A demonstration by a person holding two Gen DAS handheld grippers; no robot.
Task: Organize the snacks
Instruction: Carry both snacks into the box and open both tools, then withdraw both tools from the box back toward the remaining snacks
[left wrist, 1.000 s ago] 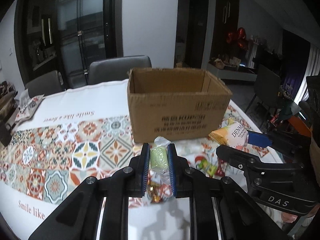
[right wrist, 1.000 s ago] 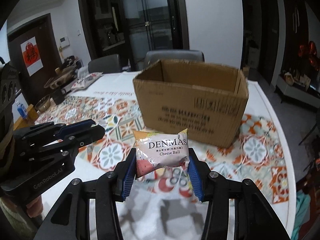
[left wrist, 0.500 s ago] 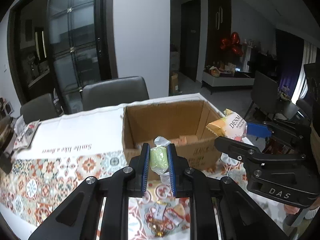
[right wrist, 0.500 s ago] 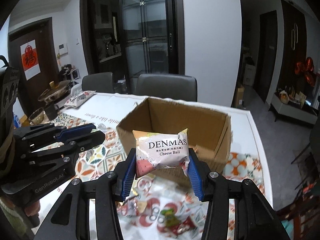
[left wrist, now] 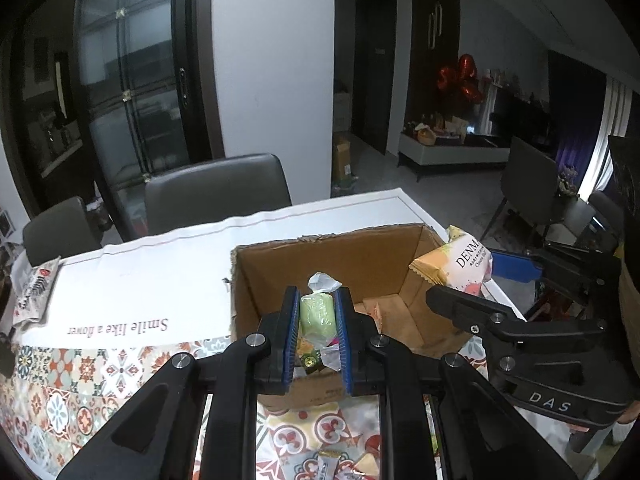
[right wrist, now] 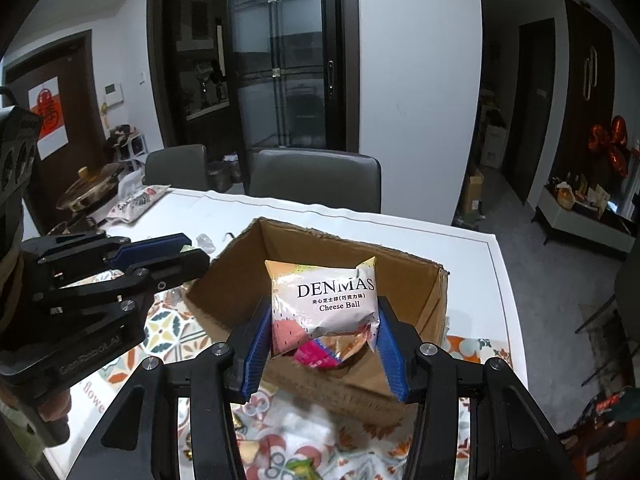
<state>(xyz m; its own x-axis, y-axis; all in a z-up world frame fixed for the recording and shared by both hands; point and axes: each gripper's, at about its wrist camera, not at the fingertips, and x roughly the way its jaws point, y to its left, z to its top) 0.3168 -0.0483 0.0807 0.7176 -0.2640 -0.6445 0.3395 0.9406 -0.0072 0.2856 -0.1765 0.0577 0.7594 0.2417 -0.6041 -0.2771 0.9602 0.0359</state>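
While both grippers hang over the cardboard box [left wrist: 332, 264] on the tiled tablecloth [left wrist: 80, 364], the left gripper [left wrist: 317, 320] clamps a green candy [left wrist: 317, 314] and the right gripper [right wrist: 324, 332] grips a Cheese Ball packet [right wrist: 324, 300]; grey chairs [right wrist: 316, 178] stand behind the box.

Readable: "DENMAS / Cheese Ball" on snack packet [right wrist: 324, 304], "Smile like a flower" upside down on tablecloth [left wrist: 120, 328], "DAS" on right tongs [left wrist: 496, 276] body, "GenRobot.AI" on left tongs [right wrist: 176, 254] body; carton print illegible.

Box [left wrist: 276, 280]: brown corrugated cardboard, matt, ragged rim.
Cheese ball packet [right wrist: 324, 304]: glossy crinkled foil-plastic.
Green sweet [left wrist: 317, 316]: clear shiny plastic wrap.
Tablecloth [left wrist: 132, 276]: smooth, printed, faint sheen.
Chair [right wrist: 316, 180]: grey, matt, leather-like.
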